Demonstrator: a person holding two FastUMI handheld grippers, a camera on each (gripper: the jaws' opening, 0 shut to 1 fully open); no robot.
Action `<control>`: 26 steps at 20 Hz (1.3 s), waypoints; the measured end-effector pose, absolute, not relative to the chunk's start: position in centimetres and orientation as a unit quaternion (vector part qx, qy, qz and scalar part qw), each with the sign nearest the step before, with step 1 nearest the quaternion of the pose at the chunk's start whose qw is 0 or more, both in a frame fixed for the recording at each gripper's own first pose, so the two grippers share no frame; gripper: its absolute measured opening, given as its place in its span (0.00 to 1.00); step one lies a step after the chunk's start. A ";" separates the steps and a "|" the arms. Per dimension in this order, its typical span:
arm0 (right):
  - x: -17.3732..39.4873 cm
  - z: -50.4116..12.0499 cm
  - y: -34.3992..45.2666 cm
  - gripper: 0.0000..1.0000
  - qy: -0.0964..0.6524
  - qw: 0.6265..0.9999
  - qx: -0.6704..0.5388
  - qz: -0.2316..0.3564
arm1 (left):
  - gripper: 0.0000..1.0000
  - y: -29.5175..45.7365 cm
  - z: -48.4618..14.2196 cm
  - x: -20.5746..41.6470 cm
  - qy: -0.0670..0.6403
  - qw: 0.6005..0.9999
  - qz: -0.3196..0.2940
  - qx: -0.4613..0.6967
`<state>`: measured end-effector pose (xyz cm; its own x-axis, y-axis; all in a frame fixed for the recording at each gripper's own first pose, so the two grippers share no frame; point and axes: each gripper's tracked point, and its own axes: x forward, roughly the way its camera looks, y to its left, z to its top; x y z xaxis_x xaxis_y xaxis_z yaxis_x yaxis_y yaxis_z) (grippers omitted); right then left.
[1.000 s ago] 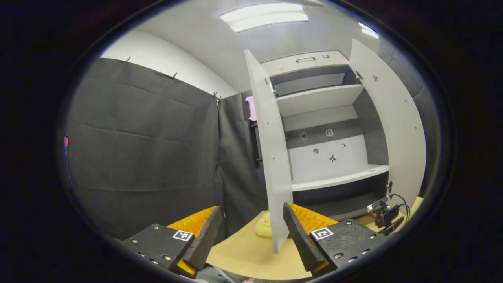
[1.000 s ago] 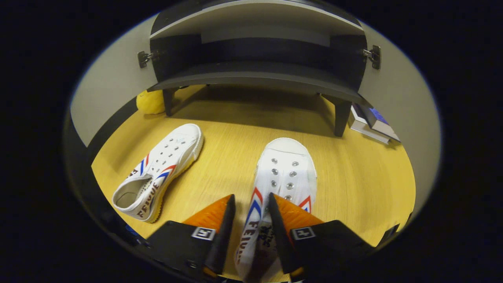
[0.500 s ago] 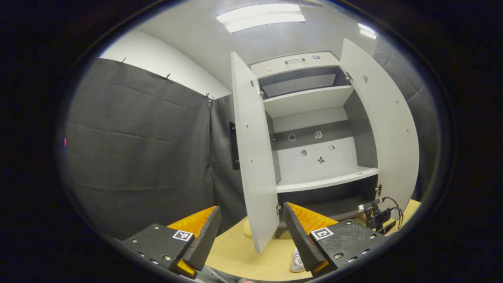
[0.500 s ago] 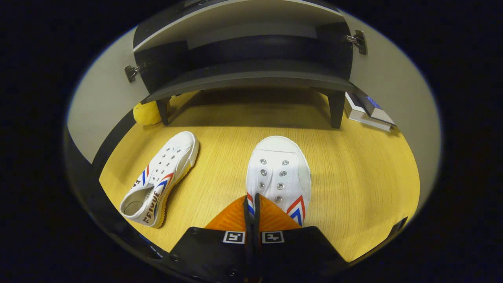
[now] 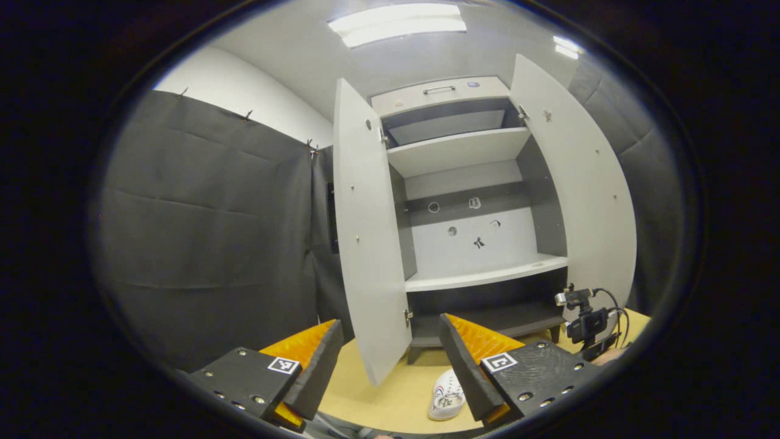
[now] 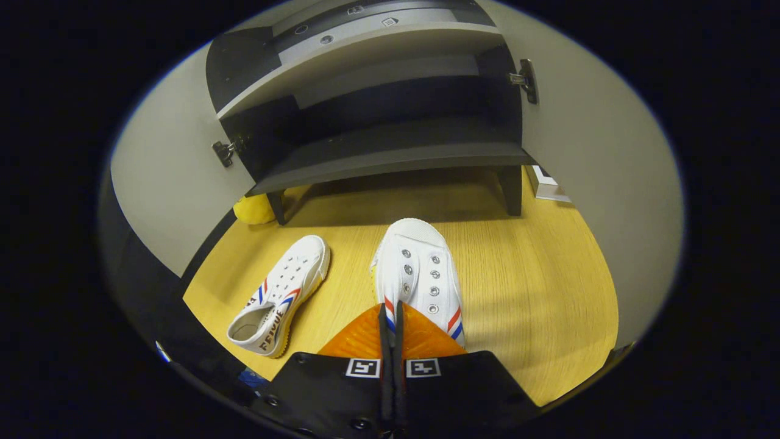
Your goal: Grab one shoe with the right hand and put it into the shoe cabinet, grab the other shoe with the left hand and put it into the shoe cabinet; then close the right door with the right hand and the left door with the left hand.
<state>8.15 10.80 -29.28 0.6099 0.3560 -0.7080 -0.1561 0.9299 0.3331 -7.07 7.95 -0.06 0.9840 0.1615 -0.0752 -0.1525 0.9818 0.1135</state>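
Observation:
My right gripper [image 6: 390, 308] is shut on the side wall of a white shoe [image 6: 417, 268] with red and blue stripes. Its toe points at the shoe cabinet's dark bottom shelf [image 6: 390, 161]. The other white shoe [image 6: 283, 292] lies to the left on the wooden surface [image 6: 536, 292], angled toward the cabinet. In the left gripper view my left gripper [image 5: 390, 326] is open and holds nothing, hanging in the air before the cabinet [image 5: 481, 277]. Its left door [image 5: 365, 231] and right door [image 5: 579, 183] stand open. A white shoe [image 5: 446, 396] lies low between the fingers.
A yellow soft toy [image 6: 255, 209] sits by the cabinet's front left leg. Books [image 6: 548, 186] lie behind the right door [image 6: 591, 183]. A small camera on a stand with cables [image 5: 585, 320] stands at the right of the cabinet. Black cloth [image 5: 213, 231] hangs on the left.
My right gripper closed on the shoe's side and rose with it, tilting up toward the bottom shelf. The left gripper swung right, bringing the cabinet more to centre and a shoe into view.

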 end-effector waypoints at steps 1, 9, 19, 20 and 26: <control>8.4 -28.4 10.9 0.01 0.410 0.891 0.127 0.145 | 0.92 7.8 -0.2 -6.9 0.044 0.995 0.072 0.049; 10.8 -18.9 11.0 0.01 0.326 0.921 0.157 0.146 | 0.94 8.5 -0.9 -3.0 0.037 0.998 0.047 0.008; 14.1 -9.4 11.1 0.01 0.250 0.941 0.178 0.143 | 0.94 8.6 -0.8 -1.2 0.019 1.000 0.020 0.010; 14.5 -8.4 11.1 0.01 0.240 0.944 0.177 0.142 | 0.94 8.6 -0.7 -0.9 0.018 1.000 0.019 0.009; 17.8 -3.3 11.0 0.01 0.184 0.959 0.172 0.132 | 0.94 9.0 -0.7 0.2 0.006 1.000 0.009 0.008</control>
